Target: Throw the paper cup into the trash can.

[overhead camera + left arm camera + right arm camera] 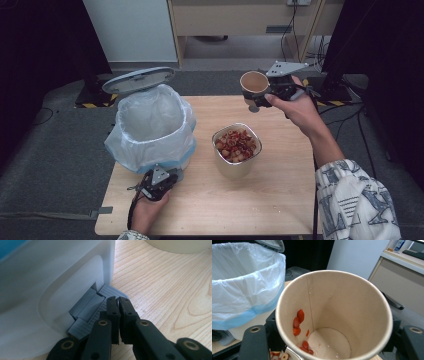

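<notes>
Paper cup (254, 83) sits clamped between the jaws of the right gripper (260, 97), held in the air above the far edge of the wooden table (280, 200), beyond the metal bowl (235, 167) of red and pale food scraps. In the high view the cup is tipped so its open mouth faces toward the camera and somewhat to the left, and its long axis leans away from upright, base pointing off toward the far side. In the right gripper view the mouth of the cup (334, 315) opens straight at the camera, with a few red scraps (298, 322) stuck to the inner wall by the seam and near the pale bottom.

At the near left, the left gripper (159, 181) rests low against the front of the pedal bin (150, 125), which is lined with a white bag and has its lid (139, 80) raised. In the left gripper view its jaws are pressed together with nothing between them, tips resting on the grey foot pedal (97, 307) at the bin's base.
</notes>
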`<state>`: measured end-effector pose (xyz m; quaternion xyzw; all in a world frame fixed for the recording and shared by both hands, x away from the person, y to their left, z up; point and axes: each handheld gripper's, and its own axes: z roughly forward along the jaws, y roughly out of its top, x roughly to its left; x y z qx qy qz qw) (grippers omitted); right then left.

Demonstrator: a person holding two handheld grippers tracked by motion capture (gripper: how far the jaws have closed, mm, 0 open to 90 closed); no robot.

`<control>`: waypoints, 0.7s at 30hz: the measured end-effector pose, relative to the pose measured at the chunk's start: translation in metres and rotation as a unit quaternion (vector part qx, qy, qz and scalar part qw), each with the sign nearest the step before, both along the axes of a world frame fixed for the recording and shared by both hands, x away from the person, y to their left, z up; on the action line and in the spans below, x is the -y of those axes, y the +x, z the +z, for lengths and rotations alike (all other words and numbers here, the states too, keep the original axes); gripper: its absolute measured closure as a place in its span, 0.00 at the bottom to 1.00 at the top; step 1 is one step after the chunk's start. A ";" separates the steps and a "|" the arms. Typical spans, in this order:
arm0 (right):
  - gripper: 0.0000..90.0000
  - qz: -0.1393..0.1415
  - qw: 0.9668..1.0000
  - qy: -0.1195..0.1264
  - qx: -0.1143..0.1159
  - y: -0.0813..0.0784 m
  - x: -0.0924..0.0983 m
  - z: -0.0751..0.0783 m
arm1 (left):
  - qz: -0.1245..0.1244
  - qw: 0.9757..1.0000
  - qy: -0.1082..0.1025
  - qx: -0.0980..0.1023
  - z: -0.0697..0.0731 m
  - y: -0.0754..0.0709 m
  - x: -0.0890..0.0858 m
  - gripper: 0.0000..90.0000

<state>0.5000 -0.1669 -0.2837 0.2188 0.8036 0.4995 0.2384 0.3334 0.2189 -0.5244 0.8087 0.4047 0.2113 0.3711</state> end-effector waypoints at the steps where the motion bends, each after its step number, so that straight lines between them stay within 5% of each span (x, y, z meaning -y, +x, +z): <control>1: 0.32 0.000 1.000 0.001 0.000 0.000 -0.001 0.000 | 0.000 1.000 0.000 0.000 0.000 0.000 0.000 0.96; 21: 0.33 0.018 1.000 0.010 -0.005 -0.003 -0.019 0.001 | 0.000 1.000 0.007 0.004 0.000 0.000 0.001 0.97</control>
